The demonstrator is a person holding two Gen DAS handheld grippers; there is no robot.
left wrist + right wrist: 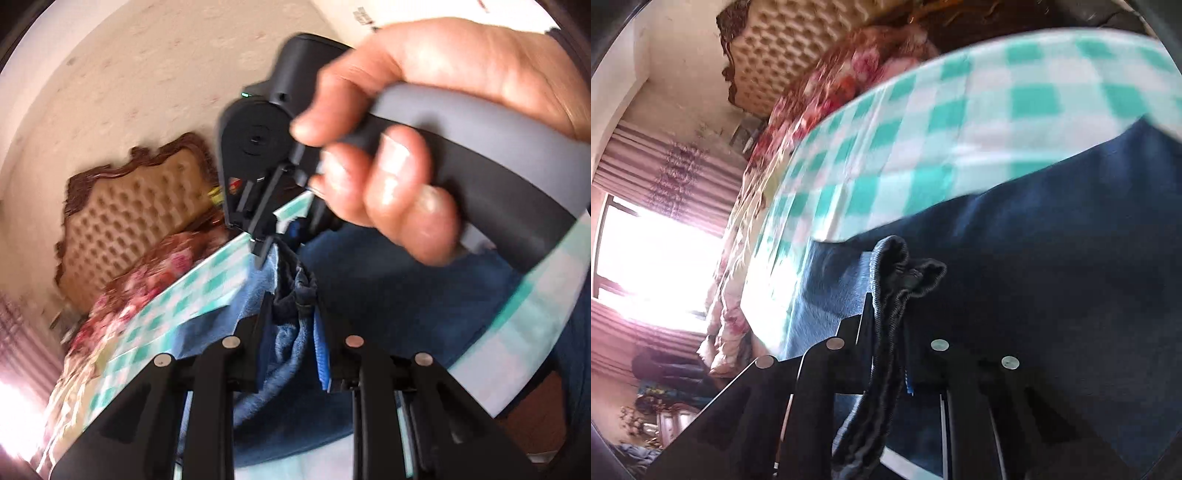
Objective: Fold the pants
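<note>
Dark blue pants (388, 295) lie on a green-and-white checked cloth (192, 299). My left gripper (291, 314) is shut on a bunched edge of the pants, lifted off the cloth. Just beyond it, a hand (406, 166) holds my right gripper (264, 247), whose tips pinch the same raised edge. In the right wrist view the right gripper (890, 321) is shut on a dark folded hem (905, 273) that pokes up between its fingers. The rest of the pants (1052, 240) spread to the right over the checked cloth (960, 129).
A tufted tan headboard (136, 206) and floral bedding (155, 273) lie beyond the cloth's far edge. A bright window (646, 258) with striped curtains (665, 162) is at the left. The cloth's near edge (535, 314) curves past on the right.
</note>
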